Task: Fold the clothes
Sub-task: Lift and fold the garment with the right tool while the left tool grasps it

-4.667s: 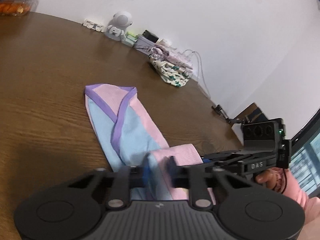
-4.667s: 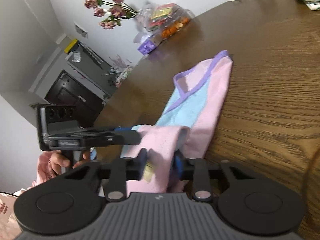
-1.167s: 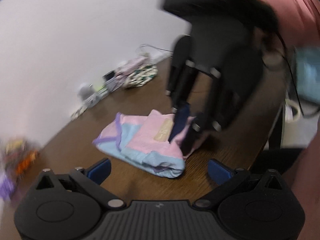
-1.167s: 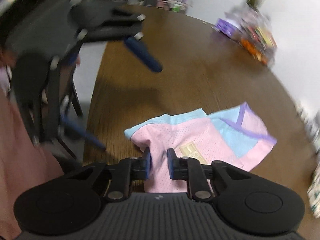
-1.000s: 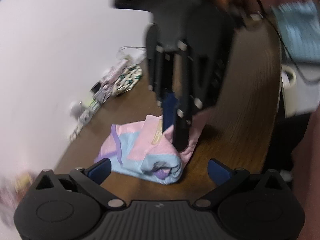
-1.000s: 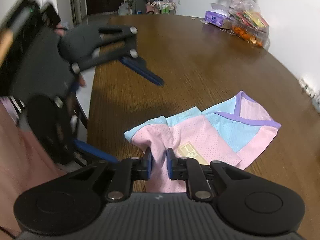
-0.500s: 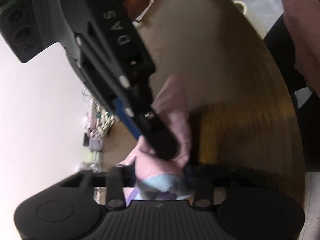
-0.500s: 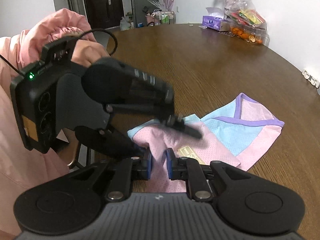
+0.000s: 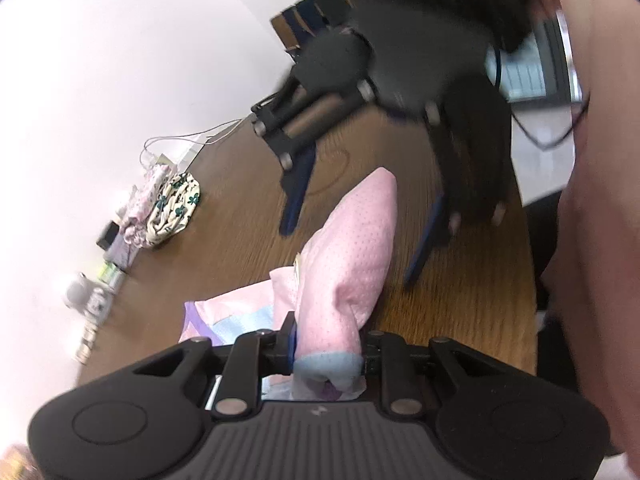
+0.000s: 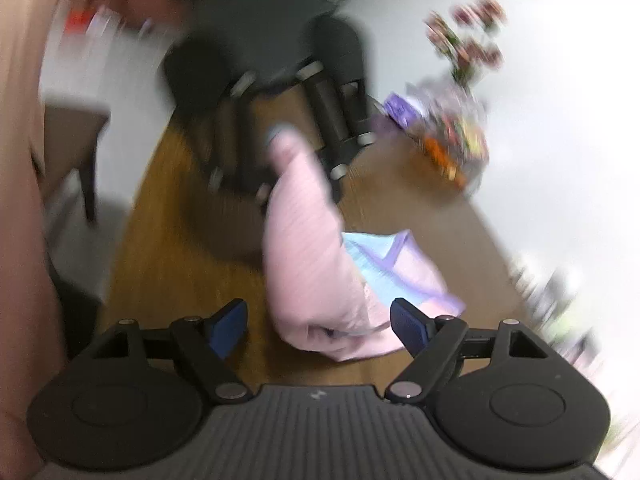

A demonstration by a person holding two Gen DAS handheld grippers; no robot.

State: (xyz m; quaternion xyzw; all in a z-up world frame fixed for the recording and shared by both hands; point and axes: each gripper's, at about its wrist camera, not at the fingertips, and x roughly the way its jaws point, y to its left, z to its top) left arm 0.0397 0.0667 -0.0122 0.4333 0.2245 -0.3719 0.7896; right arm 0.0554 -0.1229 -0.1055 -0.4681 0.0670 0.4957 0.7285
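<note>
The left gripper point(image 9: 326, 346) is clamped on a bunched end of the pink, blue and purple mesh garment point(image 9: 348, 264), lifting it off the brown wooden worktop point(image 9: 244, 216). The right gripper point(image 10: 318, 324) stands spread apart beside the garment's other end.

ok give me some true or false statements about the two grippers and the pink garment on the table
1. The left gripper is shut on the pink garment. True.
2. The right gripper is clamped on the garment. False: its jaws stand wide open, with the cloth loose between them.
3. The garment lies on a wooden table. True.
4. The garment is plain pink throughout. False: it also has light blue panels and purple trim.
5. A patterned cloth bundle sits near the wall. True.
</note>
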